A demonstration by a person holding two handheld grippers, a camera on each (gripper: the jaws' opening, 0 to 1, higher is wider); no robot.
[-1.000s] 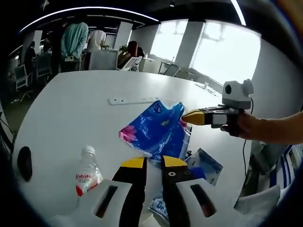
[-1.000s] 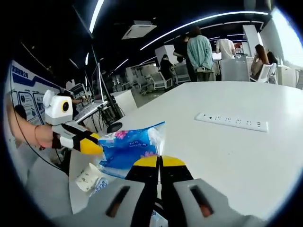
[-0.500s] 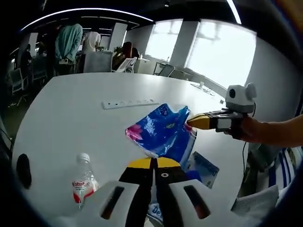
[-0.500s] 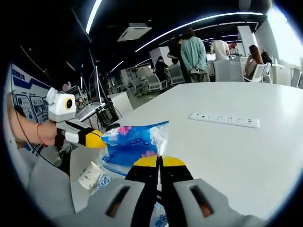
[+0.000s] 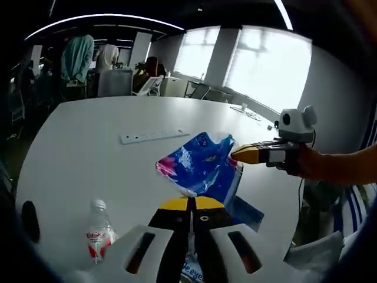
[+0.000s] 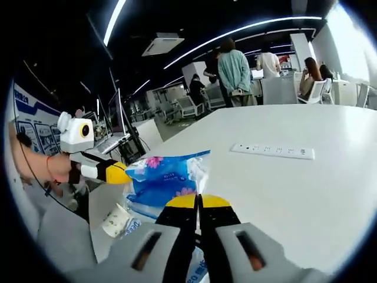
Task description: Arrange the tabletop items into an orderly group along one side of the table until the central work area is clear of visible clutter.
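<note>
Moved since a second ago: the left gripper (image 5: 189, 203) had its yellow-tipped fingers apart; now they are pressed together. The blue packet (image 5: 197, 166) sits a little higher over the bench than it did, both views having swung slightly with the hands.

Left fingers: closed tight, tips touching, with the lower edge of the blue packet at or just beyond them (a pinch on the wrapper looks likely, but the tips cover the contact, so I cannot tell).

Right fingers: the right gripper (image 6: 199, 202) is also closed tip to tip; in the left gripper view it (image 5: 246, 154) meets the packet's far corner, apparently holding it.

Blue packet: stretched between the two sets of fingers, raised off the bench (image 5: 82, 147), directly ahead of both.

Water bottle (image 5: 97, 229): upright, left of the left fingers, close to the near edge.

Power strip (image 5: 154, 136): flat on the bench beyond the packet, well apart from both fingers, out in the middle.

Smaller blue wrappers (image 5: 246, 213): lying under and right of the left fingers, near the edge.

Dark item (image 5: 29, 213): far left of the left fingers, at the rim.

Progress: early to middle, by my reading. The packet is in hand but not set down, the power strip lies out in the centre, and the edge items are loose rather than lined up.
</note>
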